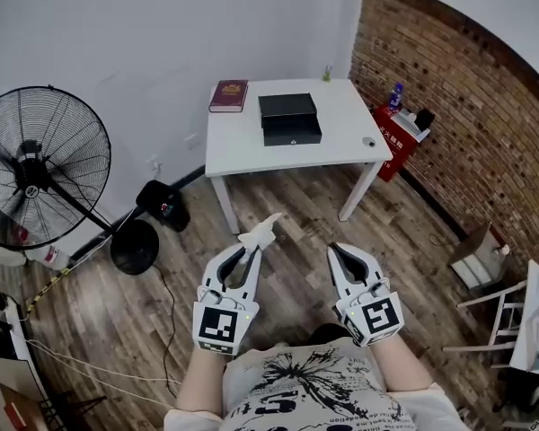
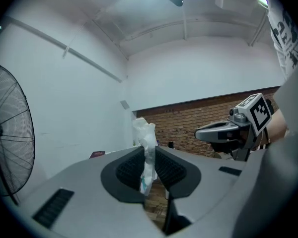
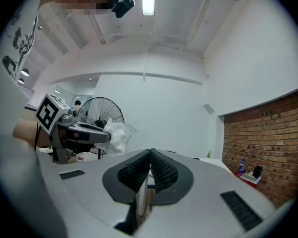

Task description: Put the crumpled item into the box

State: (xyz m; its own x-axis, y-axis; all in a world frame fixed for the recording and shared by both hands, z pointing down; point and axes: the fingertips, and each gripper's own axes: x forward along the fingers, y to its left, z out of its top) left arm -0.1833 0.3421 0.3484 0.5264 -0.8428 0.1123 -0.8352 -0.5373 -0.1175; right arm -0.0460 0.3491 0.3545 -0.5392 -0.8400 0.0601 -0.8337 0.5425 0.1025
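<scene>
My left gripper (image 1: 252, 250) is shut on a crumpled white paper item (image 1: 261, 232), which sticks out past its tips above the wooden floor. In the left gripper view the crumpled item (image 2: 147, 142) stands upright, pinched between the dark pads (image 2: 131, 168). My right gripper (image 1: 336, 250) is beside it, shut with nothing in it; its pads (image 3: 161, 170) meet at the tip. A black box (image 1: 289, 118) sits on the white table (image 1: 341, 115) ahead, well beyond both grippers. The right gripper view also shows the left gripper (image 3: 95, 136) and the crumpled item (image 3: 119, 135).
A dark red book (image 1: 228, 95) lies on the table left of the box. A large floor fan (image 1: 38, 167) stands at the left, a black bag (image 1: 164, 204) near the wall, a red cabinet (image 1: 396, 138) by the brick wall, and a cable (image 1: 166, 321) on the floor.
</scene>
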